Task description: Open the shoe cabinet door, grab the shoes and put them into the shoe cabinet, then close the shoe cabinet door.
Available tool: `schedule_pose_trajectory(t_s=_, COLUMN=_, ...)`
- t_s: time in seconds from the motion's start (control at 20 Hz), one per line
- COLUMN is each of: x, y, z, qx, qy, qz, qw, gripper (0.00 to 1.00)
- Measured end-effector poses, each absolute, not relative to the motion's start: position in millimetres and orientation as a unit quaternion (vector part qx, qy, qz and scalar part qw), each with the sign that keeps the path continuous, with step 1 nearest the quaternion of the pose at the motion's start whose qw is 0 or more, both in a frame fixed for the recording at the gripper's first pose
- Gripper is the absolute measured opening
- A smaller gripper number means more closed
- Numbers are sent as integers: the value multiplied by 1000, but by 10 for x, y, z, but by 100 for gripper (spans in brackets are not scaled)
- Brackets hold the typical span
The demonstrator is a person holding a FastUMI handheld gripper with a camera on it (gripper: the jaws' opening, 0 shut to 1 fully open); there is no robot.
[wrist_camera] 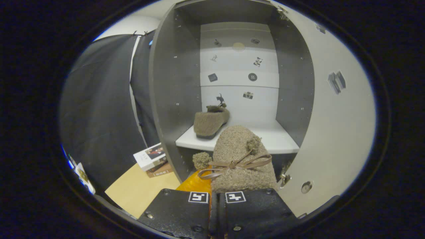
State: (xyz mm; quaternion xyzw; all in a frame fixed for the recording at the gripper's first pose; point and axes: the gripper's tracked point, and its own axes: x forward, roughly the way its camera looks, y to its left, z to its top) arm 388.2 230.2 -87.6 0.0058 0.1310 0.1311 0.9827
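Fuzzy tan fabric marks both shoes. One shoe (211, 123) already rests on the white shelf (279, 141) inside the shoe cabinet (172, 83), toward its left side. The second shoe (240, 159), with a ribbon bow (234, 165) and pompoms, sits directly ahead of the claw (217, 199), toe pointing at the shelf.

Step in hand: carrying the second shoe into the cabinet. The cabinet door (332, 126) stands open to the right.

Claw state: fingers drawn nearly together, apparently pinching the shoe's heel edge; the contact itself is hidden behind the finger bodies.

Next move, as judged: advance the shoe over the shelf lip, set it down right of the first shoe, release, then withdraw and swing the door shut.

Hard to make out: the orange object (196, 184) under the shoe, and the boxes (152, 159) on the bench (139, 189).
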Motion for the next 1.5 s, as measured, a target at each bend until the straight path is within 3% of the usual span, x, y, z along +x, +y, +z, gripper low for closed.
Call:
schedule_pose_trajectory(t_s=0.45, x=5075, y=2319, z=-283, qx=-6, qy=105, qz=96, qw=990, gripper=6)
schedule_pose_trajectory(t_s=0.9, x=6123, y=2246, z=-255, qx=9, qy=125, qz=75, qw=989, gripper=6)
schedule_pose_trajectory(t_s=1.5, x=6431, y=2187, z=-869, qx=32, qy=244, qz=52, qw=968, gripper=14)
